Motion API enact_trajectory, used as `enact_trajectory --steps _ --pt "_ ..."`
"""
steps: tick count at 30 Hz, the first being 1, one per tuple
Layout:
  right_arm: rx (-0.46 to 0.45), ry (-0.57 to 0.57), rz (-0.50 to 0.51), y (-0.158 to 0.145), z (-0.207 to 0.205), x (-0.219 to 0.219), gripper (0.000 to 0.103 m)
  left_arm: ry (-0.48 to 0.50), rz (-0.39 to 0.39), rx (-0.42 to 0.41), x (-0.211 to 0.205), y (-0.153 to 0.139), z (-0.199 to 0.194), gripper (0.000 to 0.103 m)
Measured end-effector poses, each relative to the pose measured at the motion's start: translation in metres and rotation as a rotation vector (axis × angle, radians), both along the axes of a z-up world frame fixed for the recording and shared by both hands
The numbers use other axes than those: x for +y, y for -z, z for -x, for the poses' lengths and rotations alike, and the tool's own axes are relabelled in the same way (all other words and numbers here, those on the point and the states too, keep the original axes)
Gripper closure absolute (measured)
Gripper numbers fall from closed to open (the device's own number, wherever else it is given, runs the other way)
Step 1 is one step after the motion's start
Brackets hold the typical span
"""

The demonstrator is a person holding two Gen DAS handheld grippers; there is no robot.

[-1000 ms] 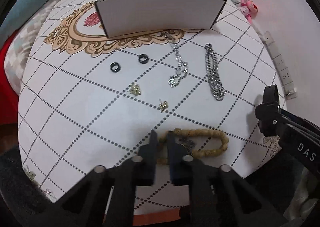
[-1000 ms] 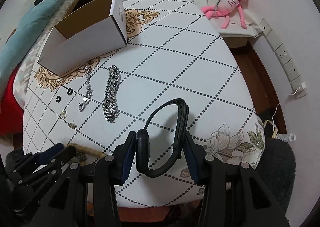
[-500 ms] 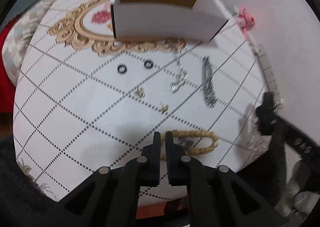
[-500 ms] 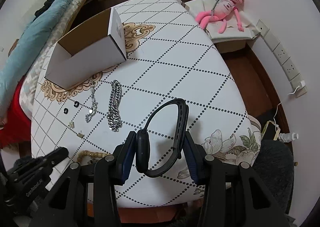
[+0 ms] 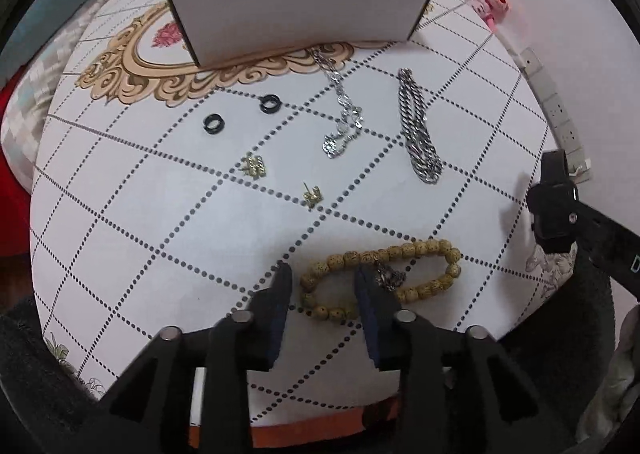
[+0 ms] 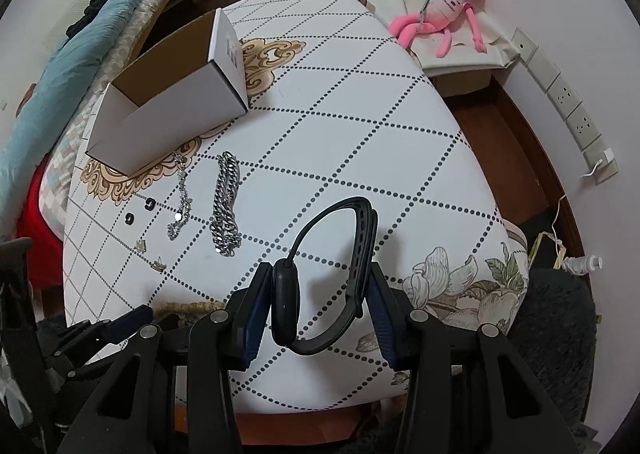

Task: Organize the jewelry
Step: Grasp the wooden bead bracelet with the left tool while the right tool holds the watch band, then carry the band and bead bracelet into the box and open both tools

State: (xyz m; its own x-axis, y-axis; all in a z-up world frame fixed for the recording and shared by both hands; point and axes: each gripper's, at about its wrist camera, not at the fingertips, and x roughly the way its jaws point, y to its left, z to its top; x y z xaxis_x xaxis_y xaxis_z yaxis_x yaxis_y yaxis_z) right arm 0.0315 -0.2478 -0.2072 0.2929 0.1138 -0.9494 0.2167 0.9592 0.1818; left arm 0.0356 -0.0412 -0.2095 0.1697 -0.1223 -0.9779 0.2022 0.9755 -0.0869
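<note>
Left tongs [image 5: 322, 274]: jaws spread apart, low over the near edge of the desk [image 5: 160, 238], straddling the left end of the wooden bead bracelet [image 5: 380, 278] without closing on it.
Right tongs [image 6: 316, 274]: clamped on a black watch band [image 6: 340, 274], its pod against the left pad and the strap against the right pad.
Only in the left view: the bead bracelet in full, a flattened loop whose long axis runs left to right across the near desk, with a small metal charm [image 5: 390, 278] lying inside it just right of the right jaw; the right tongs appear only as a dark block at the right edge.
Only in the right view: the watch band itself, a closed loop standing up out of the jaws with its long axis pointing away from the camera toward the far desk; a pink plush toy [image 6: 448, 9] on a cloth beyond the desk; wall sockets [image 6: 568, 105] at the right.
Both views: white open box [image 5: 300, 17] at the far side; thin silver chain [image 5: 342, 113] and thick silver chain [image 5: 418, 129] lying side by side, both running from the box toward the near edge; two black rings [image 5: 240, 115] and two gold earrings [image 5: 280, 179] left of the chains.
</note>
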Motion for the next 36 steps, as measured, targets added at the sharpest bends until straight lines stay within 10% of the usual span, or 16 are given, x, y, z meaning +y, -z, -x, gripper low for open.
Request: enact_trajectory --steps 21,36 --pt "-0.096 -0.037 -0.042 -0.041 -0.029 0.01 0.055 -0.051 0.214 -0.183 0.027 -0.099 -0.025 0.096" --pt "-0.167 -0.236 -0.011 -0.083 -0.161 0.058 0.055 -0.095 0.298 -0.251 0.044 -0.146 -0.154 0.096"
